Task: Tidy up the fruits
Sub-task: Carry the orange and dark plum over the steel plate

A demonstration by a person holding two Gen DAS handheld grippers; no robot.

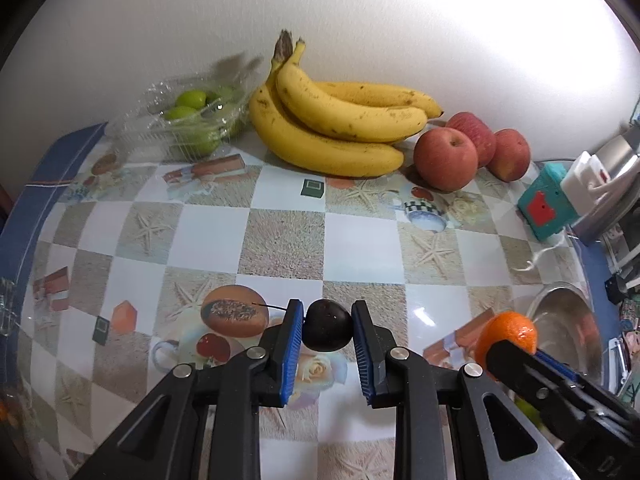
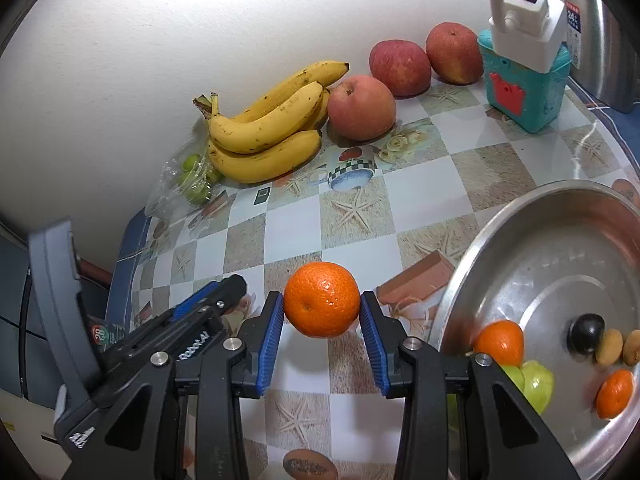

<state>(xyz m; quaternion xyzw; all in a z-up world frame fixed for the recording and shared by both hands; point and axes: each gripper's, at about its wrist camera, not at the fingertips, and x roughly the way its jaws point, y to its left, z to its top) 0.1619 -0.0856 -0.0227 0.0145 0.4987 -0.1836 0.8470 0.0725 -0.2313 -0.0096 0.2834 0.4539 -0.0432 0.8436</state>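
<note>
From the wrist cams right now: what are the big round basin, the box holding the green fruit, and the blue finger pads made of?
Big round silver basin: looks like stainless steel, brushed, with mirror-like glints and blurred fruit reflections.
Clear crinkled box of green fruit: thin transparent plastic, glossy, creased highlights.
Blue ribbed finger pads: probably rubber or soft plastic, matte, fine ridges; the black gripper arms around them look like hard plastic.

left gripper [image 2: 224, 304]: "ROBOT.AI", partly legible | sticker [image 2: 573, 20]: "24" | round label [image 2: 97, 334]: "20"

Dark plum [image 1: 328, 331] & orange [image 2: 322, 299] each clamped betw. blue pads, above tablecloth.
</note>
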